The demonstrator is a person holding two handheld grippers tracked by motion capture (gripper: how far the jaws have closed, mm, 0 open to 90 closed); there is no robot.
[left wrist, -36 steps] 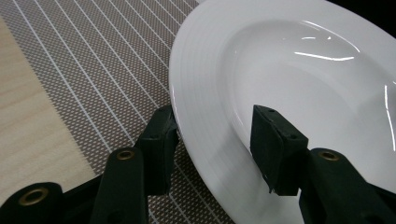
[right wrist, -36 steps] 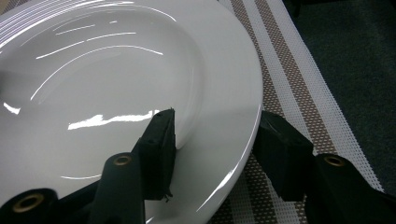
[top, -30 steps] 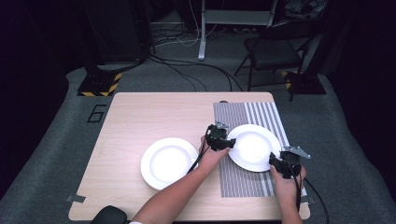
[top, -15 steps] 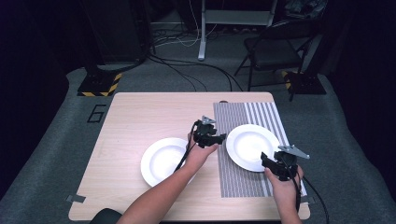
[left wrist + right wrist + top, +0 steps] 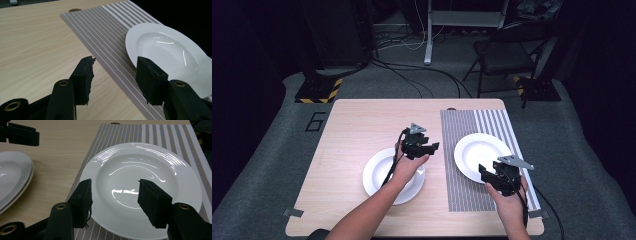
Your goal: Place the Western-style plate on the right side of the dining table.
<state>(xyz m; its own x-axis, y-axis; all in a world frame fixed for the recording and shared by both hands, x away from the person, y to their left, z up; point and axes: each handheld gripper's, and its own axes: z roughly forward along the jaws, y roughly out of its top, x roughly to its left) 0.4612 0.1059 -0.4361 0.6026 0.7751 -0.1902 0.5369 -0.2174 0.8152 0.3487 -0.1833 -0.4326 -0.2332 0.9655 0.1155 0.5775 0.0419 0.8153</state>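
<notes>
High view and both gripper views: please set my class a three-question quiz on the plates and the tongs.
1. True or false: the right tongs grip the plate on the striped mat.
2. Multiple choice: the left plates rest on A) the bare wooden table, B) the striped mat, C) a chair.
3. Short answer: are the left tongs open or shut?

Key
1. False. The jaws have just been opening and stand apart with nothing between them.
2. A.
3. Open, holding nothing.
</notes>
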